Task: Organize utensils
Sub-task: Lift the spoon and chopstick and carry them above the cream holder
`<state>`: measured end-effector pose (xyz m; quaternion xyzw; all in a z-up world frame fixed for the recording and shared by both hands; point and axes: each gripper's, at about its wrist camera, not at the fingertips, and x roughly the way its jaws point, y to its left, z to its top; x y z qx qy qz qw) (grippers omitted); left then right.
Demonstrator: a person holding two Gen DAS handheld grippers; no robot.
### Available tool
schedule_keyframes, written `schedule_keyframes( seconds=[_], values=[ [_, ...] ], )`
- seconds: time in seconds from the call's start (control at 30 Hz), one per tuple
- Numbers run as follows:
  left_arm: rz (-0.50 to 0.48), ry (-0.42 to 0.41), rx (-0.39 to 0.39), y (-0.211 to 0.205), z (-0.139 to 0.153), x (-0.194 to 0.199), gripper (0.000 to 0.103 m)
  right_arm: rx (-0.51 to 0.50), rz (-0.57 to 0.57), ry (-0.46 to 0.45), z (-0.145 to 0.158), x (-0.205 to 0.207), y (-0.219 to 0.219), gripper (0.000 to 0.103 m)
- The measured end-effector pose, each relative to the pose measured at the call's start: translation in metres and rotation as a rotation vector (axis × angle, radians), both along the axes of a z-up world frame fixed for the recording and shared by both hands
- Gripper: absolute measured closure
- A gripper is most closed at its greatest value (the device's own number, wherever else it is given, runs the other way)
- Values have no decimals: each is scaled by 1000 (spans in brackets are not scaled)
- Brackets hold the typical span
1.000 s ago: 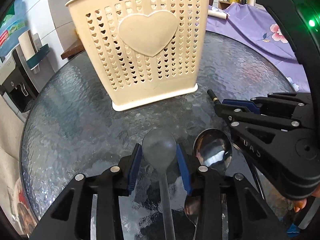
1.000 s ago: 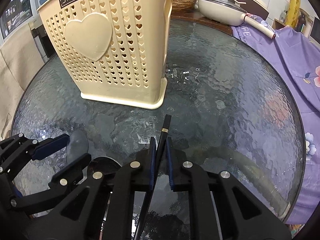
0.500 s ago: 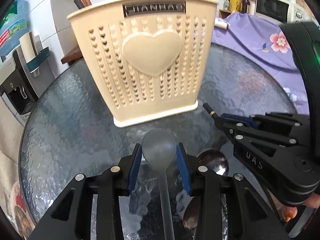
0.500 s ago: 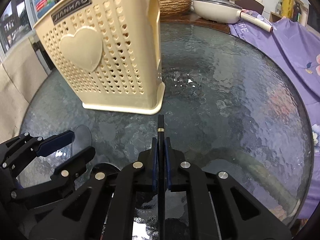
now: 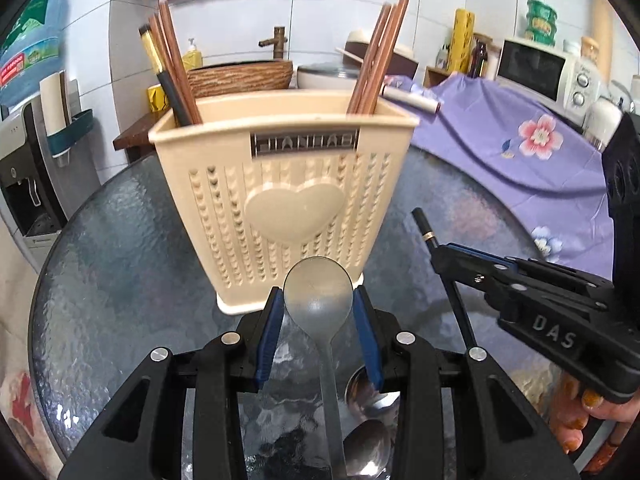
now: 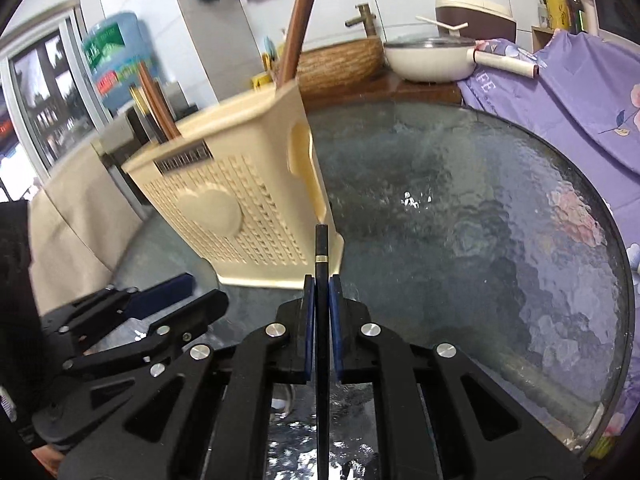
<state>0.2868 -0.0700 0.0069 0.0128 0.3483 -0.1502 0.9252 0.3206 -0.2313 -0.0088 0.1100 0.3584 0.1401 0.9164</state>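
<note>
Both grippers now ride higher than a sec ago: the cream utensil basket (image 5: 280,200), earlier seen side-on, shows its open top in the left wrist view, and spoon and chopstick are off the glass table (image 6: 500,220).

Left gripper (image 5: 320,320) is clamped on a translucent grey spoon (image 5: 319,296), blue pads at 3 and 9 o'clock of the bowl, handle running back toward 6. Looks like thin plastic: light, a bit flexy, smooth-sided, so the bowl could prob. pivot in the pads; a grip nearer the neck would likely steady it.

Right gripper (image 6: 319,320) is closed narrow on a black chopstick (image 6: 321,248) w/ a gold band, tip pointing to 12 o'clock at the basket's near corner. Stiff, slim, light; held far from the tip, it may swing.

Basket stands upright at 12 o'clock from both grippers. Inside: brown wooden chopsticks (image 5: 380,52) at its right end, more wooden ones (image 5: 172,60) plus a black, gold-ended stick (image 5: 160,68) at its left. Can't tell if dividers split the interior. Two metal spoons (image 5: 368,420) lie on the glass at 6 o'clock, under the left gripper, not yet stowed.
</note>
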Motion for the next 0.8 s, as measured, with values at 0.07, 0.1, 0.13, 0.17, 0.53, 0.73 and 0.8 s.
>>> schedule_keyframes(
  seconds=[0.07,0.1,0.13,0.17,0.53,0.73,0.8],
  values=[
    [-7,-14,-12,0,7,1,68,21,-3,-28,10,-3,-5,95],
    [-8,-19,-17,0,10,-1,68,28,-2,-39,15,-6,-6,95],
    [-10,-27,-22,-1,14,-2,68,33,-4,-51,20,-8,-8,95],
    [-12,-36,-25,-1,17,-5,68,33,-5,-59,23,-11,-8,95],
    [-46,-124,-26,-4,52,-22,68,28,5,-174,69,-42,-17,95],
    [-68,-136,-51,-3,66,-25,68,23,16,-225,96,-50,-22,95],
    [-71,-144,-51,-3,72,-26,68,10,22,-236,102,-51,-21,95]
  ],
)
